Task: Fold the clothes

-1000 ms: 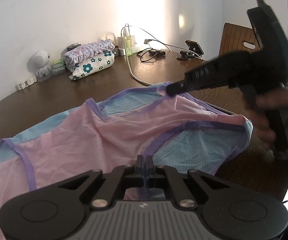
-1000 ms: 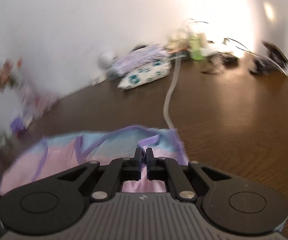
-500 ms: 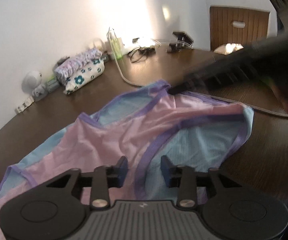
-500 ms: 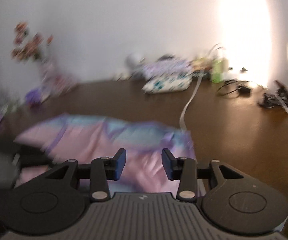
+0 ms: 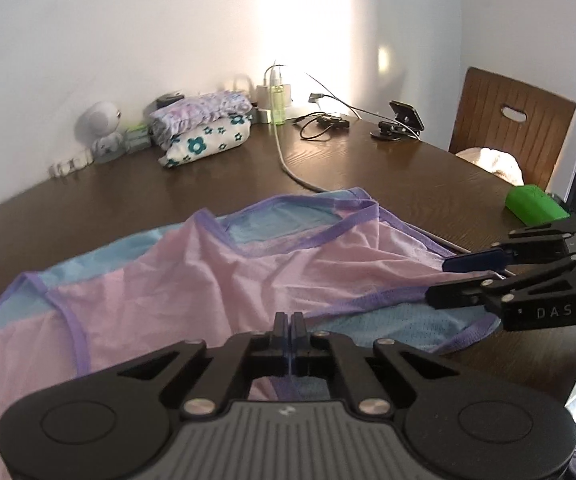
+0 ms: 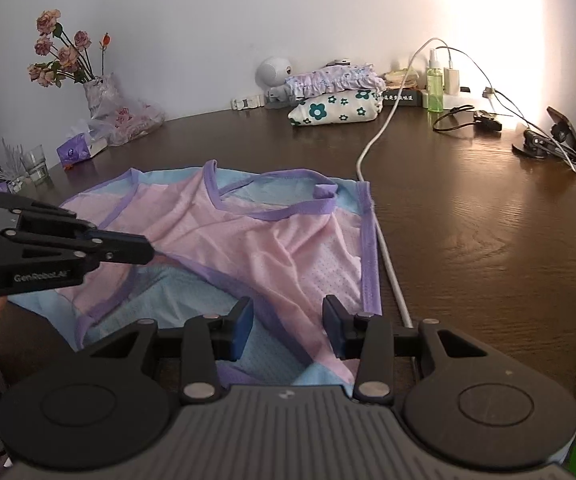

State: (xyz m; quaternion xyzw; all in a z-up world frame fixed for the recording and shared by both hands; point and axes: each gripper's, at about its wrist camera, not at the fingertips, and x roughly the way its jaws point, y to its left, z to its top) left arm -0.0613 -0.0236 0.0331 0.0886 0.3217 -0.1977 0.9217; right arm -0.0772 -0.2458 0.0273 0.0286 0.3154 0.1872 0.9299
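A pink and light-blue mesh garment with purple trim (image 5: 208, 276) lies spread on the dark wooden table; it also shows in the right wrist view (image 6: 256, 240). My left gripper (image 5: 291, 322) is shut on the garment's near purple-trimmed edge, and it enters the right wrist view from the left (image 6: 148, 250). My right gripper (image 6: 288, 322) is open and empty, just above the garment's near right part. In the left wrist view it reaches in from the right (image 5: 436, 280), its fingers apart over the garment's right edge.
A stack of folded clothes (image 6: 334, 98) sits at the back by the wall, with a white cable (image 6: 372, 148) running past the garment's right edge. A phone stand (image 6: 556, 140), bottle (image 6: 434, 80), vase of flowers (image 6: 96, 92), glass (image 6: 34, 164) and a wooden chair (image 5: 508, 120) stand around.
My left gripper, open half a second ago, has shut on the garment's near edge. My right gripper let go of the garment's far corner, opened, and drew back to the near right.
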